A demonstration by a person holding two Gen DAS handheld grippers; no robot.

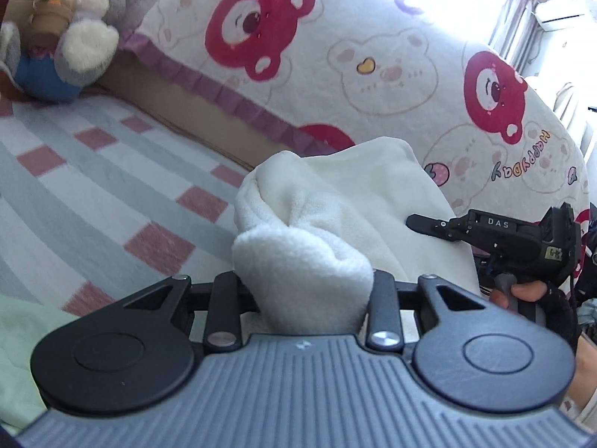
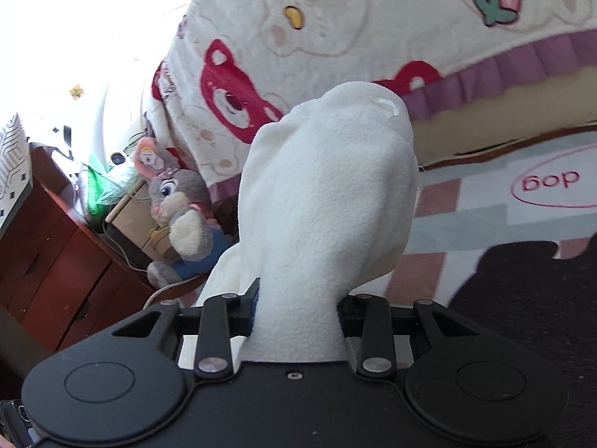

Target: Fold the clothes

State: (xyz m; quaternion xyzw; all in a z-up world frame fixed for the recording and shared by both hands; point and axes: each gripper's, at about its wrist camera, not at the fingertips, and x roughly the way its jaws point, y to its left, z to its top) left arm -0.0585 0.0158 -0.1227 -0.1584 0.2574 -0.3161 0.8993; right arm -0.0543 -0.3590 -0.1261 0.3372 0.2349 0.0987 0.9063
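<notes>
A white fleece garment [image 1: 354, 194] is bunched up and lifted off the bed. My left gripper [image 1: 304, 283] is shut on a thick fold of it, which bulges out between the fingers and hides their tips. In the left wrist view my right gripper [image 1: 425, 222] reaches in from the right, its finger lying against the garment's far side, with a gloved hand [image 1: 530, 295] on its handle. In the right wrist view the right gripper [image 2: 298, 298] is shut on another wad of the white garment [image 2: 328, 186], which rises in a tall hump ahead of the fingers.
A striped sheet with pink squares [image 1: 93, 171] covers the bed. A bear-print blanket [image 1: 373, 56] is heaped behind. A plush rabbit [image 1: 86, 26] sits at the far corner. A dark cloth [image 2: 522, 298] lies at right, a pale green cloth [image 1: 18, 336] at left, and a wooden drawer cabinet [image 2: 56, 261] stands beside the bed.
</notes>
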